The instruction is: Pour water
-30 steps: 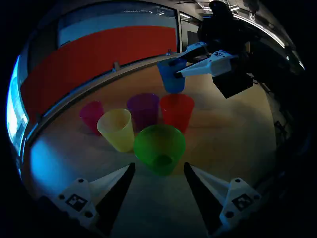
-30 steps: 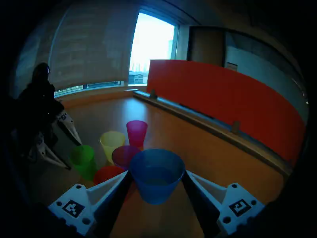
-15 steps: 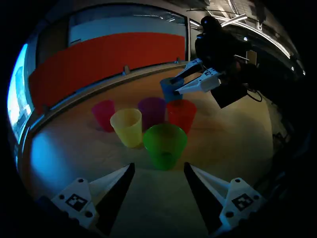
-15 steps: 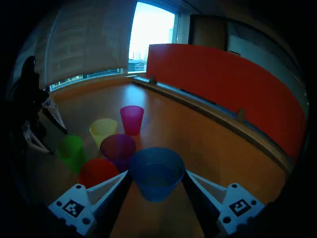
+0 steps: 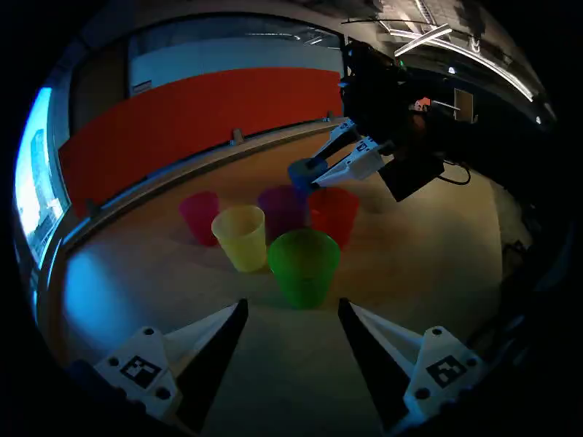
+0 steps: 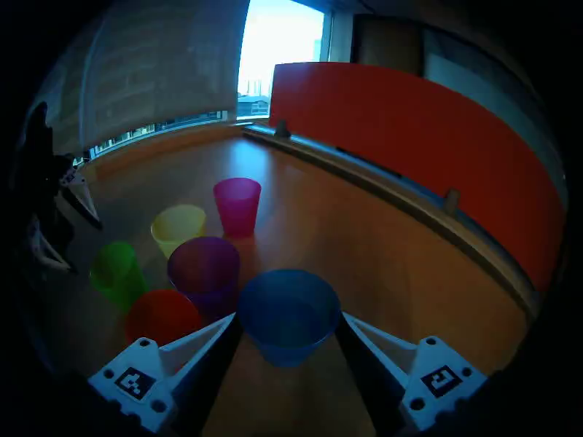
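My right gripper (image 6: 288, 331) is shut on a blue cup (image 6: 288, 309), held upright above the table just behind the red and purple cups; a faint water line shows inside. In the left gripper view the blue cup (image 5: 300, 172) hangs in the right gripper (image 5: 313, 173) over the purple cup (image 5: 283, 210). A cluster stands on the wooden table: green cup (image 5: 304, 266), yellow cup (image 5: 240, 237), pink cup (image 5: 200, 217), red cup (image 5: 334, 215). My left gripper (image 5: 291, 313) is open, a short way back from the green cup, which has nothing in it.
A long red partition (image 6: 437, 138) runs along the table's far edge (image 6: 408, 218), with a bright window (image 6: 280, 54) beyond it. The left gripper (image 6: 84, 249) and a dark sleeve sit at the far left of the right gripper view. Bare wood (image 5: 430, 240) lies right of the cups.
The right gripper has carried the blue cup lower and closer in over the purple and red cups. The left gripper has drawn back from the green cup.
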Motion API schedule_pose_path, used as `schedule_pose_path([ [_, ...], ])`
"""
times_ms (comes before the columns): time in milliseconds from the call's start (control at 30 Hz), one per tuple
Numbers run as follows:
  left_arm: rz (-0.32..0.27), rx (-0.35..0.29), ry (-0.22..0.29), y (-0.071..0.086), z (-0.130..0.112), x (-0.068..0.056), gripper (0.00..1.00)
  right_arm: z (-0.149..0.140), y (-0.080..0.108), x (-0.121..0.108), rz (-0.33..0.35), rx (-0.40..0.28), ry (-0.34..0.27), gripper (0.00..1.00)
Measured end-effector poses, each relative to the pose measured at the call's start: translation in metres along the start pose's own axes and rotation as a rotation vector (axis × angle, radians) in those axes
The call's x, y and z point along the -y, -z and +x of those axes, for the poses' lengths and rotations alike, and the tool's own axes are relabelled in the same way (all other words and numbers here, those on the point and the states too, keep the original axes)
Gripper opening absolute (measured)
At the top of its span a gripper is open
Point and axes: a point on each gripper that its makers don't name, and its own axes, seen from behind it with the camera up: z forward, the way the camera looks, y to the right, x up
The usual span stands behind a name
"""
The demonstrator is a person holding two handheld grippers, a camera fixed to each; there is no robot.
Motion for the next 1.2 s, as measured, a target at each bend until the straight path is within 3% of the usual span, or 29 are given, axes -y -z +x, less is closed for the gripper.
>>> schedule_pose_path([
  [500, 0.015, -0.015, 0.008, 0.003, 0.003, 0.004, 0.92, -0.013, -0.004, 0.000, 0.004, 0.025, -0.008, 0.91],
  [1200, 0.028, -0.017, 0.010, 0.005, 0.002, 0.003, 0.92, -0.026, 0.009, -0.005, -0.011, 0.030, -0.034, 0.98],
])
